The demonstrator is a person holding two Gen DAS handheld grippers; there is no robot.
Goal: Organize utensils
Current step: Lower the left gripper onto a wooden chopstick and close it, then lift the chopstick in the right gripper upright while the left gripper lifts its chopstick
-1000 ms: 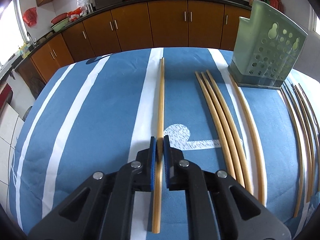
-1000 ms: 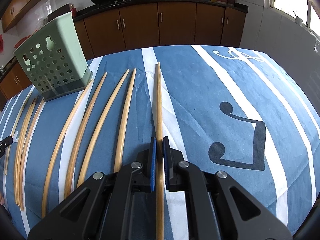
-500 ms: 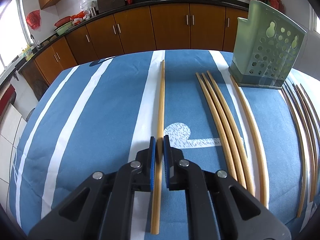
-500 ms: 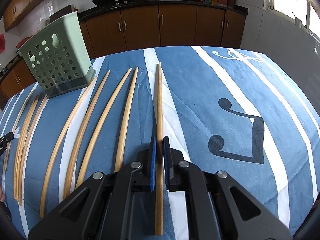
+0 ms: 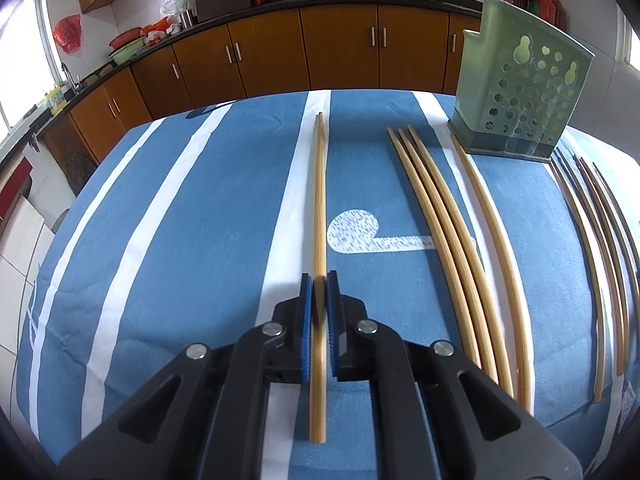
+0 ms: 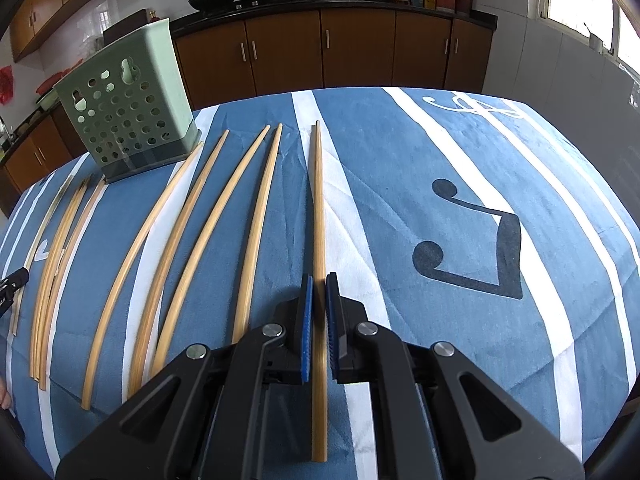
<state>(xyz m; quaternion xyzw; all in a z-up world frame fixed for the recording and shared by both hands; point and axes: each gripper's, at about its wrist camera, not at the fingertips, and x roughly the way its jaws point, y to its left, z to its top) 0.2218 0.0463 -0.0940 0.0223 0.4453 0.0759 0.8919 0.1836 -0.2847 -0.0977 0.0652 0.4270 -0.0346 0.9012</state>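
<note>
In the left wrist view my left gripper (image 5: 319, 280) is shut on a pair of wooden chopsticks (image 5: 319, 200) that point straight ahead above the blue striped cloth (image 5: 200, 220). The green perforated utensil holder (image 5: 516, 96) stands upright at the far right. In the right wrist view my right gripper (image 6: 319, 282) is shut on another pair of wooden chopsticks (image 6: 318, 200), lifted above the cloth. The holder (image 6: 128, 108) stands at the far left there.
Several loose chopsticks (image 5: 448, 232) lie in rows on the cloth between the grippers, and more chopsticks (image 5: 592, 232) lie beyond the holder. They also show in the right wrist view (image 6: 192, 240). Kitchen cabinets (image 5: 340, 52) run behind the table.
Both grippers have risen with their chopsticks; the rear ends of the sticks now hang free above the cloth and the table looks farther below.
</note>
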